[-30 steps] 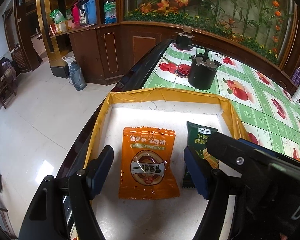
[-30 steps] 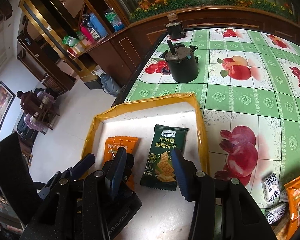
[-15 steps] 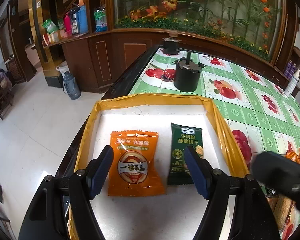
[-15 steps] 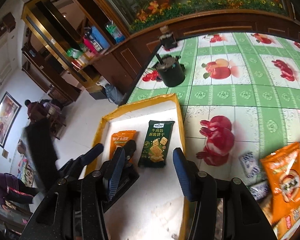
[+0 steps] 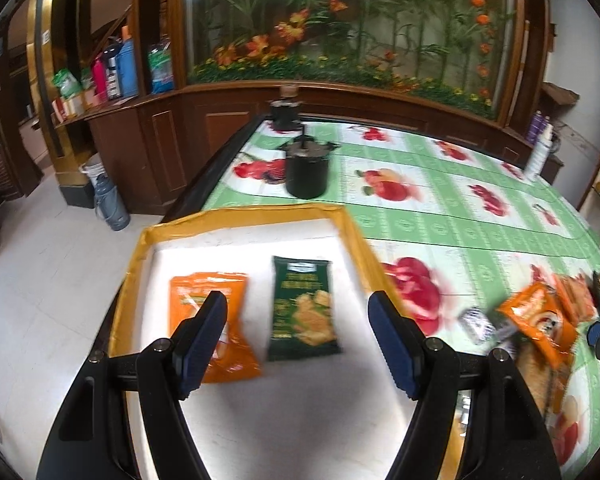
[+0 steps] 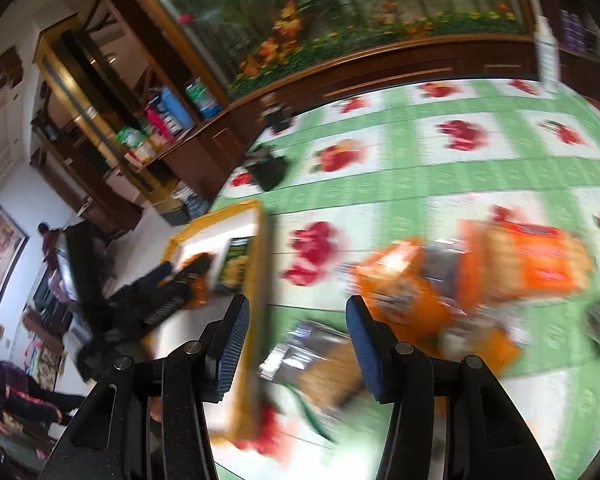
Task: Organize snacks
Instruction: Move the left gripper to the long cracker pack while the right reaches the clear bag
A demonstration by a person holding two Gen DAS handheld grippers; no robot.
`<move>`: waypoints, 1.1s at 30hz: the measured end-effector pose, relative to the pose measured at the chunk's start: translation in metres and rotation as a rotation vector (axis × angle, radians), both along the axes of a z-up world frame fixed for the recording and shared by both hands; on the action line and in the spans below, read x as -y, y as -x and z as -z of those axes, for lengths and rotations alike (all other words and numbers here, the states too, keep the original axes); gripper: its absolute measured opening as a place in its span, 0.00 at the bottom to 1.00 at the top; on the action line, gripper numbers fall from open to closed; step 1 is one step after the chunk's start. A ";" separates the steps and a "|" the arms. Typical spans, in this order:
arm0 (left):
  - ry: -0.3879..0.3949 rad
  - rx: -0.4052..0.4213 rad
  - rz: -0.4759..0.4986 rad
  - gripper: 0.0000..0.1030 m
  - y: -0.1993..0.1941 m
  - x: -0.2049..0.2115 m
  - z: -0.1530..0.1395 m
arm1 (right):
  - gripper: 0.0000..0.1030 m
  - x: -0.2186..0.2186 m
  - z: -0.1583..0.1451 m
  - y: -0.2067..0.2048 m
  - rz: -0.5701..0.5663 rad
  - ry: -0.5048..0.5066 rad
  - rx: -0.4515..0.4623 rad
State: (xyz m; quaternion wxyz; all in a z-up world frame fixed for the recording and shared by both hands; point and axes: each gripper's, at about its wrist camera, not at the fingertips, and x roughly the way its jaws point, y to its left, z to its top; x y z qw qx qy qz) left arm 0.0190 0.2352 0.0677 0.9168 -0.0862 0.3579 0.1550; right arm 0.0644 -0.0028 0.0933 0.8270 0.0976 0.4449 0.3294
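Note:
A white tray with a yellow rim (image 5: 256, 211) holds an orange snack packet (image 5: 236, 336) and a dark green cracker packet (image 5: 303, 312) side by side. My left gripper (image 5: 298, 336) is open and empty above the tray's near part. My right gripper (image 6: 296, 346) is open and empty, over the tablecloth just right of the tray rim (image 6: 256, 280). A blurred pile of orange snack packets (image 6: 500, 276) and small wrapped snacks lies ahead of it; the pile also shows in the left wrist view (image 5: 540, 320).
A black pot (image 5: 307, 168) and a smaller dark pot (image 5: 285, 114) stand on the green fruit-pattern tablecloth (image 5: 440, 200) beyond the tray. The table's left edge drops to the floor. A white bottle (image 6: 546, 56) stands at the far right edge.
Both grippers have swung right, away from the tray's packets. The right gripper left the tray and now faces the snack pile. The packets in the tray have not moved.

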 end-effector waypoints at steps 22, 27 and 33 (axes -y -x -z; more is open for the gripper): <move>-0.175 -0.225 0.422 0.83 -0.017 0.186 0.032 | 0.53 0.191 0.033 0.013 0.263 -0.039 -0.055; -0.207 -0.256 0.388 0.73 -0.025 0.196 0.048 | 0.53 0.221 0.028 0.001 0.338 -0.038 -0.031; -0.225 -0.243 0.377 0.50 -0.012 0.210 0.046 | 0.57 0.231 0.029 -0.036 0.407 0.071 -0.007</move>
